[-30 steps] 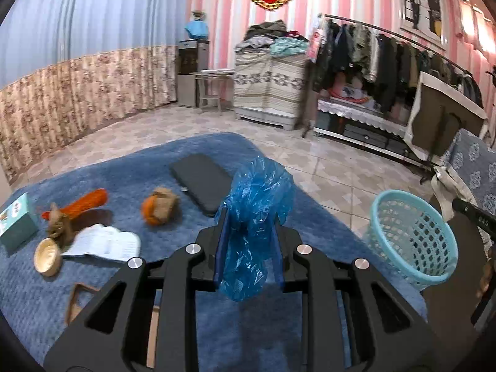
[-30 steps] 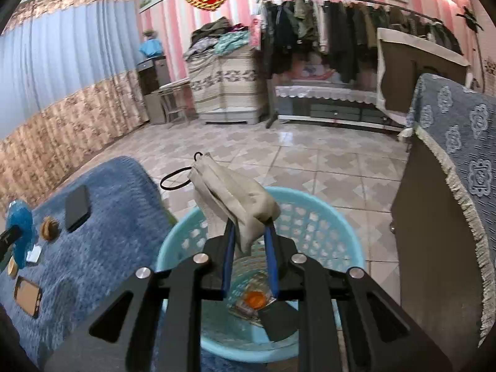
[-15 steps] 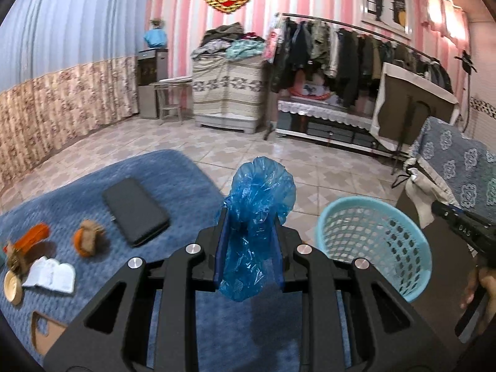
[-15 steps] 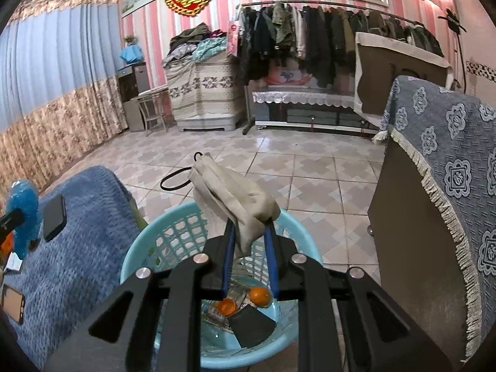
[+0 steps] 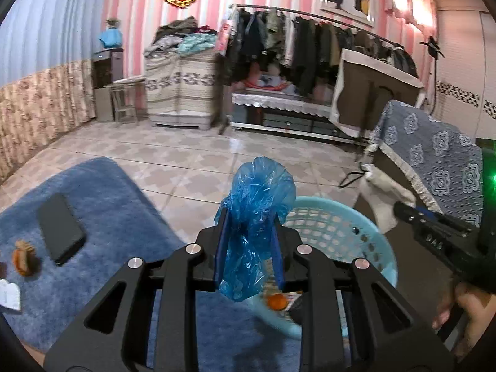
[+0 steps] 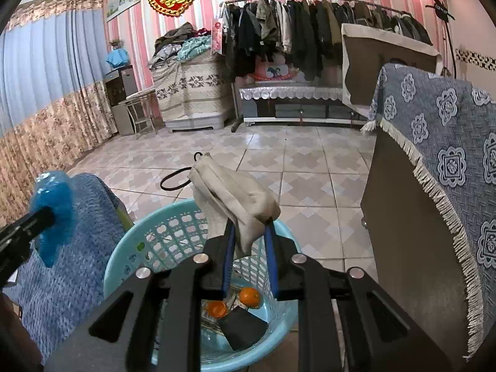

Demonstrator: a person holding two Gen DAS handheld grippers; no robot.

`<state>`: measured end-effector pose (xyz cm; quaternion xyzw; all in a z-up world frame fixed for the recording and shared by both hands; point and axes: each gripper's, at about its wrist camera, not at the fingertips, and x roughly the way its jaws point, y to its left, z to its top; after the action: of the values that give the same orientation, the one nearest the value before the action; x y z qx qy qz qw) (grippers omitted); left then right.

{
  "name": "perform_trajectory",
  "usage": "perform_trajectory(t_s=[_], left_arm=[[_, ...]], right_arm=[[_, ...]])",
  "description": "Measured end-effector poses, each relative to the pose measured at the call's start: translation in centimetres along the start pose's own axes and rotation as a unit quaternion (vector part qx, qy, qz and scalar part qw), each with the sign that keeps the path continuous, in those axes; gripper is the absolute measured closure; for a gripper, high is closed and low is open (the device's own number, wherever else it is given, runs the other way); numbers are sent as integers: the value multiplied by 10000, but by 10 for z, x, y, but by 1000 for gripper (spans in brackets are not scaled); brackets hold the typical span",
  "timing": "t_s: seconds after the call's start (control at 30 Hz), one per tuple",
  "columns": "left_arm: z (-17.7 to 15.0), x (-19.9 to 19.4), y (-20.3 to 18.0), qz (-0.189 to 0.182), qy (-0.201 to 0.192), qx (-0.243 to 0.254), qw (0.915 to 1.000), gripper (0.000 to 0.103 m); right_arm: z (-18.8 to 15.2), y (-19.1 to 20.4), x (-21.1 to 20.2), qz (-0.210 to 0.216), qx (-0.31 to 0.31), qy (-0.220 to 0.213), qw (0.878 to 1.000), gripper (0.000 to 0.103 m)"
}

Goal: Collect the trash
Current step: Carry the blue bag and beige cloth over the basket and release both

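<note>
My left gripper [image 5: 248,220] is shut on a crumpled blue plastic bag [image 5: 257,204] and holds it just left of the light blue mesh basket [image 5: 341,229]. My right gripper [image 6: 249,232] is shut on a beige cloth pouch [image 6: 235,195] with a black cord and holds it above the basket [image 6: 161,235]. The basket holds orange peel [image 6: 249,297], paper and a dark flat item [image 6: 243,325]. The bag also shows at the left of the right wrist view [image 6: 52,214]; the pouch shows at the right of the left wrist view [image 5: 381,198].
The blue rug-covered surface [image 5: 117,217] carries a black phone [image 5: 60,229], a brown-orange scrap [image 5: 23,257] and white paper [image 5: 9,294]. A cabinet draped with a blue patterned cloth [image 6: 440,142] stands right of the basket. Tiled floor and a clothes rack [image 5: 310,46] lie beyond.
My left gripper has swung right with the blue bag, from over the rug to the basket's edge. My right gripper has kept the pouch above the basket, shifting slightly.
</note>
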<state>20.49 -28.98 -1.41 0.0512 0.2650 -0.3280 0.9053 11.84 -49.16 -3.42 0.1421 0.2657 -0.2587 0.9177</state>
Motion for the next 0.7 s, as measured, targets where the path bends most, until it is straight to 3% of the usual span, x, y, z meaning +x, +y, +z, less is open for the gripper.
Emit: perform_trajectory(t_s=[0.23, 0.5, 0.57, 0.63, 0.7], left_arm=[[-3, 34, -34, -253, 175, 245, 9992, 80], [-4, 63, -52, -238, 349, 386, 9984, 75], [-2, 65, -51, -203, 365, 345, 9985, 53], [0, 63, -47, -82, 299, 295, 9991, 39], [3, 59, -41, 46, 234, 248, 9994, 32]], right_arm=[[-3, -13, 9, -149, 135, 150, 9997, 84], [-4, -24, 14, -180, 325, 286, 9989, 84], [-4, -24, 14, -172, 333, 285, 9989, 84], [-4, -23, 15, -160, 321, 292, 9989, 84], [-4, -23, 17, -143, 309, 312, 9989, 84]])
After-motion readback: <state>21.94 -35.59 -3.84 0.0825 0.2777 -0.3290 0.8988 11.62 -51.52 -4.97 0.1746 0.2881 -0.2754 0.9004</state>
